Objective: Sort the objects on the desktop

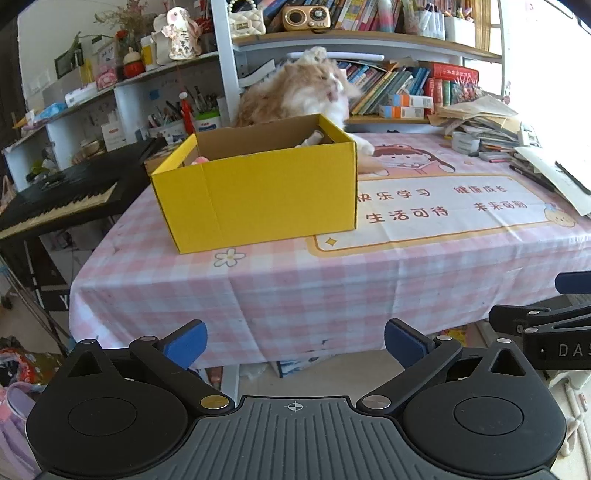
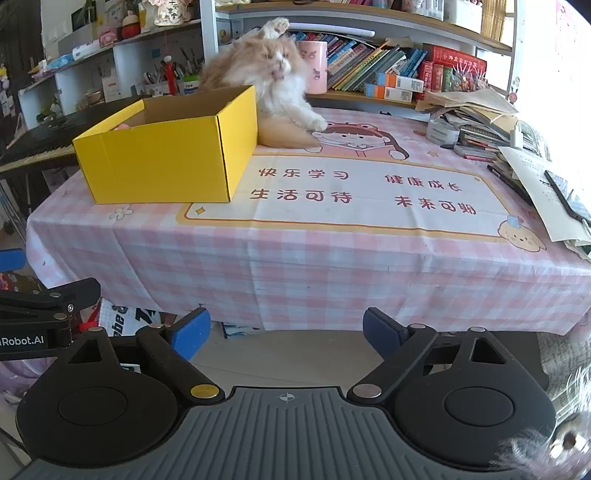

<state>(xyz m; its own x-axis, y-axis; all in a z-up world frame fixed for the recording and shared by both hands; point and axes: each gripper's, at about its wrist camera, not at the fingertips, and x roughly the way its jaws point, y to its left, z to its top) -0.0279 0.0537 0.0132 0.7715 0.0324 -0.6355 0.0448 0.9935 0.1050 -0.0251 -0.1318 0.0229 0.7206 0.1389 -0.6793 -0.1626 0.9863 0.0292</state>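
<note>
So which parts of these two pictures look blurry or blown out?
Left wrist view: the cat is motion-smeared, and the right edge glares white. Right wrist view: its raised paw is soft, the right side is overexposed, and shelves bow from fisheye.

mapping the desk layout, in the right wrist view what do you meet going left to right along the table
keyboard → yellow box → cat → pink cup → tape roll → black pen → paper pile
</note>
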